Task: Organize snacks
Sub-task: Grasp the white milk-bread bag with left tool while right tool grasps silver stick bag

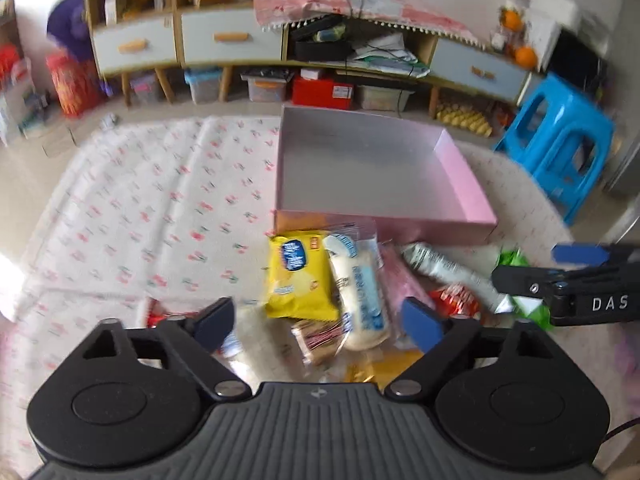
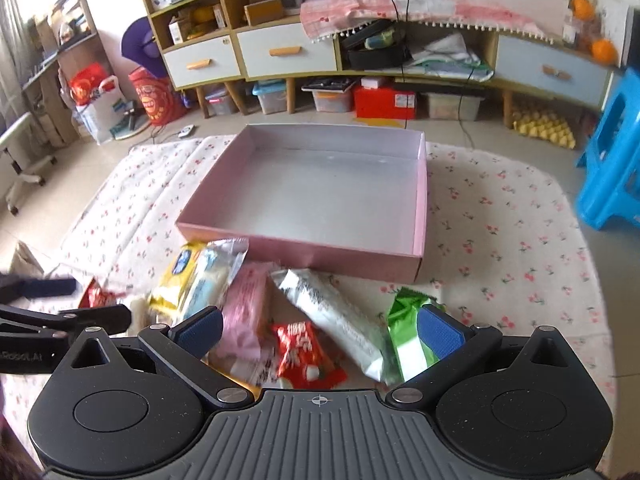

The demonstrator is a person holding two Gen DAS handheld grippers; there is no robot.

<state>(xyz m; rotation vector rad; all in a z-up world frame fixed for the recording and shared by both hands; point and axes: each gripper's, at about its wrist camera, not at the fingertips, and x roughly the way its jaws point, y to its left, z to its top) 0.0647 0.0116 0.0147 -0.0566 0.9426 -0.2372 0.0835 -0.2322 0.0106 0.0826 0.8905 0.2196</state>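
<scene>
While the pink box (image 2: pixel 304 204) sits empty at the far side with open cloth to its left and right, the snack pile (image 2: pixel 280 320) crowds its near wall; overlapped packets may drag out together. Left gripper (image 1: pixel 318 320) and right gripper (image 2: pixel 320 330) hover, jaws wide, nothing held.

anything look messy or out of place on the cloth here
Yes. The wrapped snacks, among them a yellow packet, a long silver packet and a red packet, lie heaped and overlapping on the floral cloth, all outside the shallow pink cardboard box, which holds nothing.
</scene>
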